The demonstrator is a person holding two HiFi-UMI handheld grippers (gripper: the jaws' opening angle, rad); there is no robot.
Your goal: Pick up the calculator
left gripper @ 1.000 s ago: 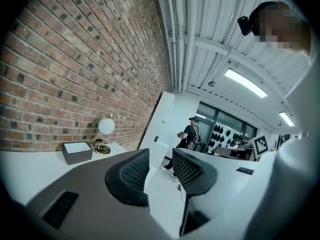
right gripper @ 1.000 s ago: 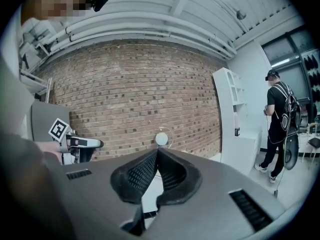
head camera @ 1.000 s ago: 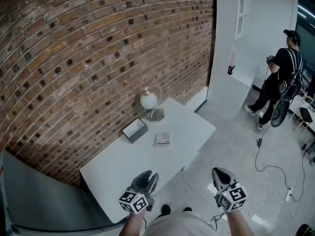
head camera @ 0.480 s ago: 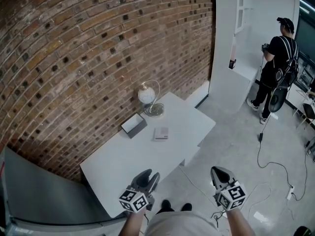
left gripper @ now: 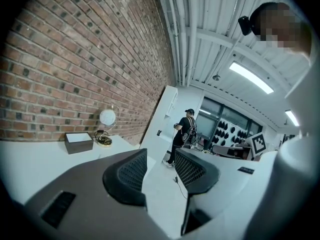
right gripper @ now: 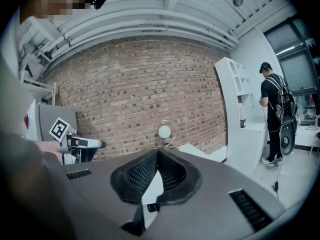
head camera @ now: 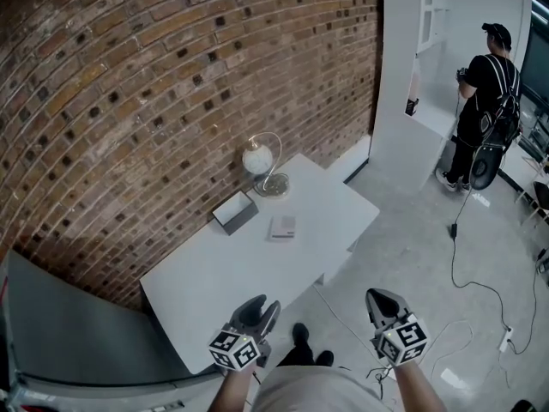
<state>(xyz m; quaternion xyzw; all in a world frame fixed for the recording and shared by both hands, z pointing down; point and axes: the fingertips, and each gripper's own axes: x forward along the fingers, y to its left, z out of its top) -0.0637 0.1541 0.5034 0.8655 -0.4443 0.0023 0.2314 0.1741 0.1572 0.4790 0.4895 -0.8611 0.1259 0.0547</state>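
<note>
Lying on white table (head camera: 214, 286), calculator (head camera: 283, 227), box (head camera: 235, 212) near, lamp (head camera: 261, 163) behind

Grey moulded shells on left gripper (head camera: 264, 305) and right gripper (head camera: 377, 297); black cross-hatched pads (left gripper: 127, 174) lining the jaws. White, printed with black square markers: left cube (head camera: 233, 351), right cube (head camera: 403, 342). Pale top (head camera: 313, 395), dark shoes (head camera: 299, 332).

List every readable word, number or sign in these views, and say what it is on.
No text is readable.
Calculator: keys and display too small to read.
Dark tag on the white cabinet: too small.
Cubes on left gripper and right gripper: square markers only, no letters.
</note>
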